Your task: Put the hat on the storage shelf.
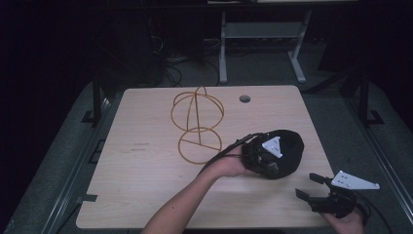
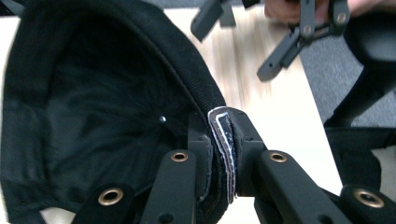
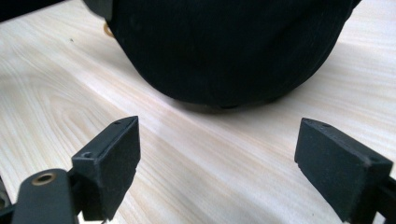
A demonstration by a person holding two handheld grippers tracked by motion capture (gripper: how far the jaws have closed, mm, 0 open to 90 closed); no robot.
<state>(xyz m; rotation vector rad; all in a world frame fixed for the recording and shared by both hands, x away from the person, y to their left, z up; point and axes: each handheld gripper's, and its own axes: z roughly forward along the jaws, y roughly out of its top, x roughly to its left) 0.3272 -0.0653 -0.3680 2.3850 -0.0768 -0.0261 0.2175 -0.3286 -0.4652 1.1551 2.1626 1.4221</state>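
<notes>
Grip quality matters most at this step, judging by the wire stand on the table: the hat probably has to be carried over and set on it, so the clamped edge must not slip.

From the high view, the soft black fabric cap [image 1: 285, 151] lies on the pale wooden table [image 1: 146, 185], right of centre, with the left gripper [image 1: 260, 157] laid against its near-left side. The yellow wire hat stand [image 1: 197, 124], a ball-shaped cage above a ring base, stands well apart to the left and farther back. The right gripper [image 1: 311, 186] hovers near the table's right front corner, just beside the cap, jaws spread.

The left gripper view shows its jaws clenched on the cap's rim [image 2: 224, 140], where a pale stitched tab is pinched between them; the dark hollow inside of the cap opens to the left. How deep the bite goes is hard to judge here.

The right gripper view shows its two pads [image 3: 112, 163] wide apart and grasping nothing, with the cap's rounded crown straight ahead, resting on the wood. A second hold on the opposite rim would keep the cap open and level.
</notes>
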